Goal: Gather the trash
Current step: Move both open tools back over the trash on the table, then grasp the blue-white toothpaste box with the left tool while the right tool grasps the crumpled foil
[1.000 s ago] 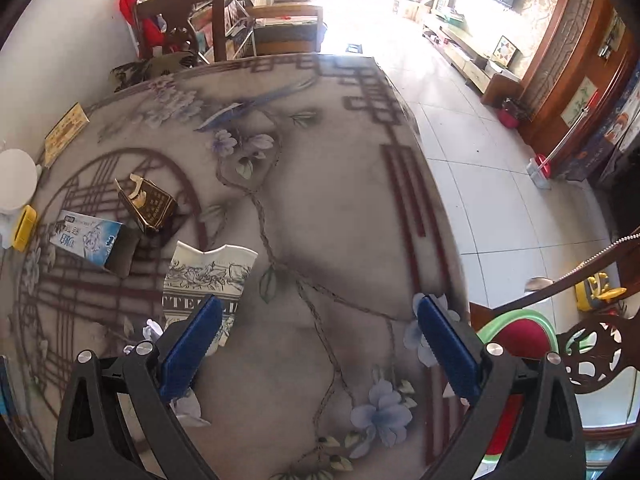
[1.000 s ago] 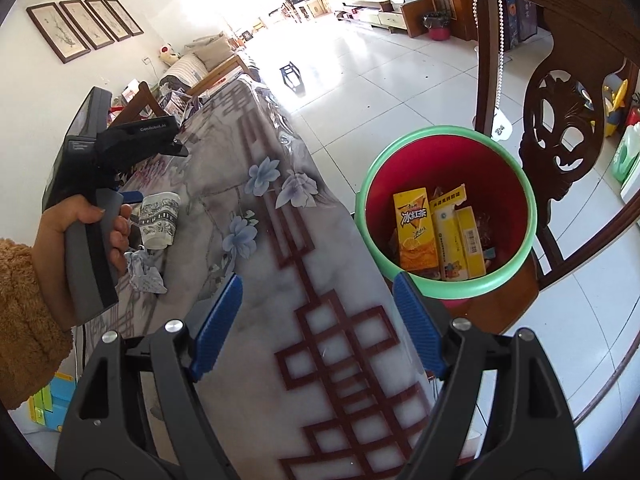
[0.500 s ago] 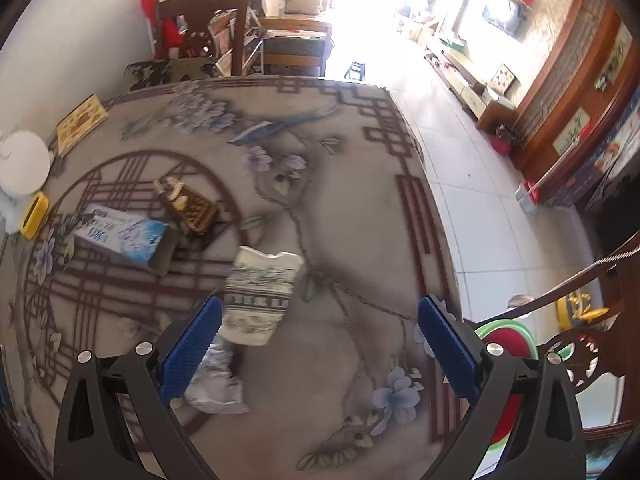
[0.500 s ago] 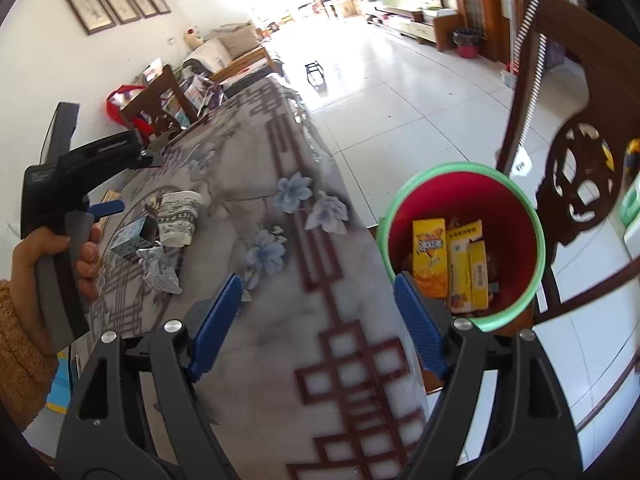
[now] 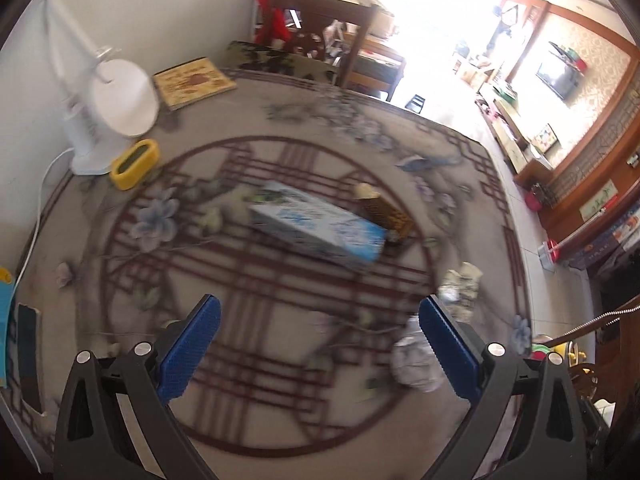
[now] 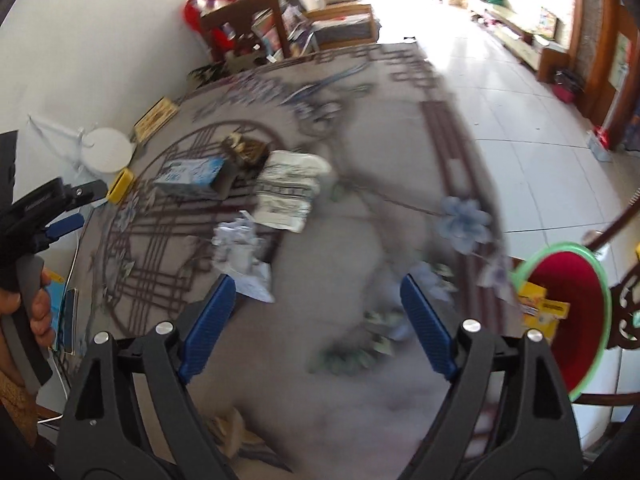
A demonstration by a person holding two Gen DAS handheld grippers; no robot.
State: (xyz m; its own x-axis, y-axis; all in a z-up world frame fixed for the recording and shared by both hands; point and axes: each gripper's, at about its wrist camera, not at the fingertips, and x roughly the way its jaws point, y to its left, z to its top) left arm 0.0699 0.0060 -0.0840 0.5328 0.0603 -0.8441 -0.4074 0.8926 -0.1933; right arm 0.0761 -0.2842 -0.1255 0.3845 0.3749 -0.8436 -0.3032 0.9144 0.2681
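Observation:
Trash lies on the patterned table [image 5: 280,380]: a blue and white carton [image 5: 320,228] [image 6: 190,174], a brown crushed box [image 5: 384,210] [image 6: 246,150], a flattened paper cup [image 6: 290,194] [image 5: 460,286] and a crumpled white wad [image 6: 240,254] [image 5: 414,364]. My left gripper [image 5: 320,350] is open and empty above the table, the carton ahead of it. My right gripper [image 6: 316,320] is open and empty, the wad just beyond its left finger. A red bin with a green rim [image 6: 568,308] holding yellow cartons stands off the table's right edge.
A white fan [image 5: 108,100], a yellow clock [image 5: 134,164] and a brown book [image 5: 192,82] stand at the table's far left by the wall. A phone [image 5: 28,356] lies at the near left edge. Wooden chairs [image 5: 320,20] stand beyond the table.
Both grippers have swung left, away from the bin and over the table. The left one now faces the carton; the right one now faces the wad and cup. Both stay open.

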